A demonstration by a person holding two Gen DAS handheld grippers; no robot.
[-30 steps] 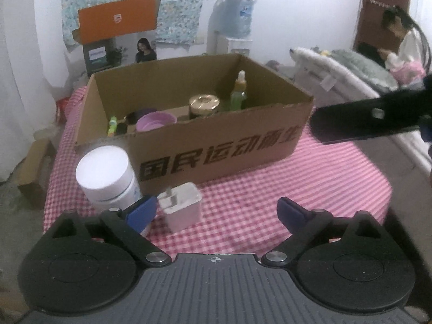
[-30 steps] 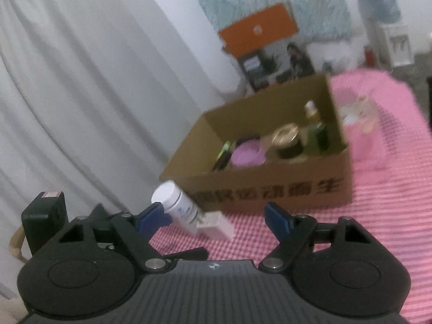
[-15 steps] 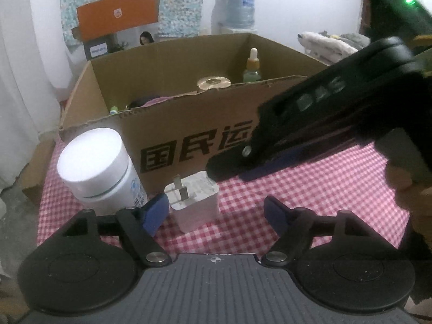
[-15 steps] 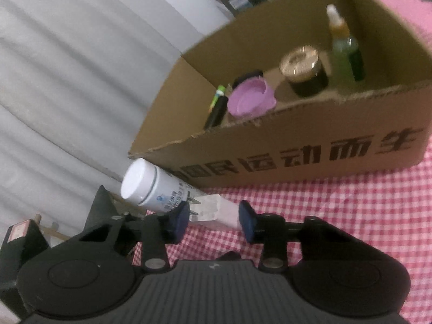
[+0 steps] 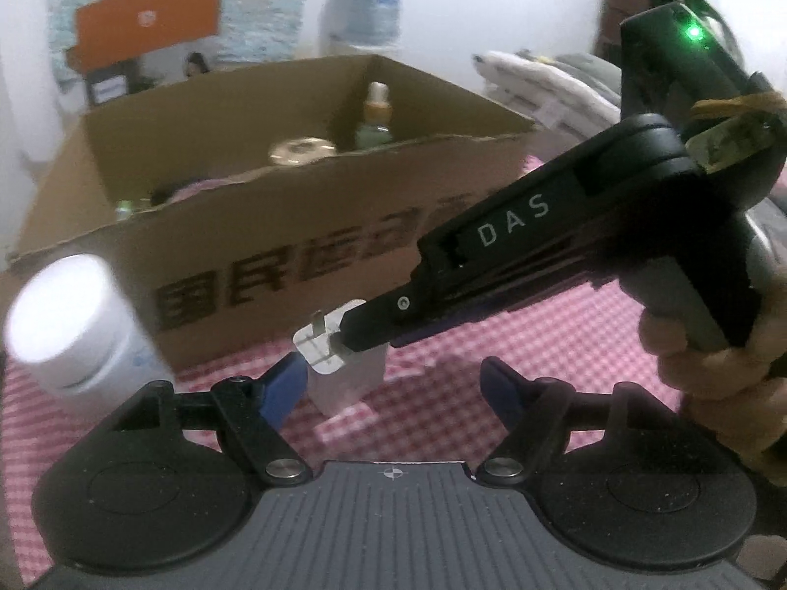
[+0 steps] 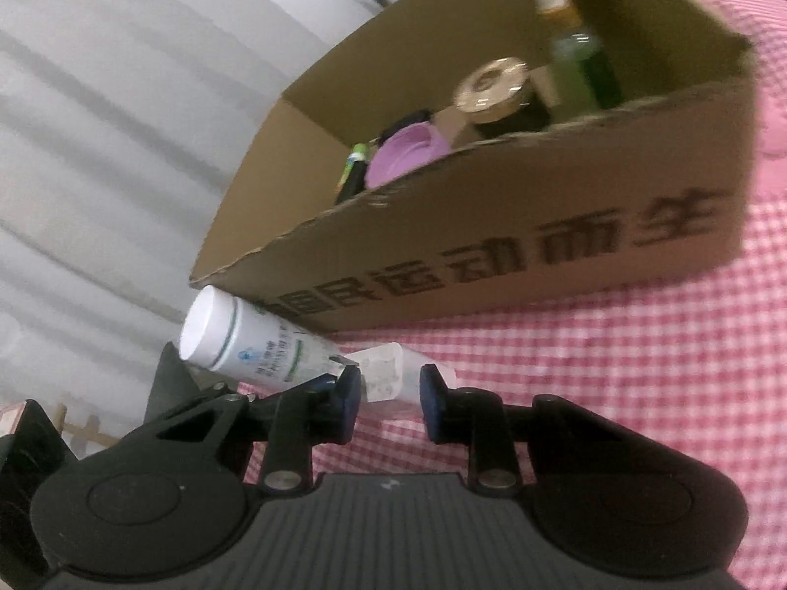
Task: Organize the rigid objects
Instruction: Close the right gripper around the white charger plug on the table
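- On the checked counter, before the cardboard box: white plug adapter, between the right gripper fingers, which are closing narrow about it; contact not clear
- Just left of it: white bottle, upright beside the box
- Left gripper: fingers wide, empty
- Inside box: gold-lidded jar; green dropper bottle; purple lid
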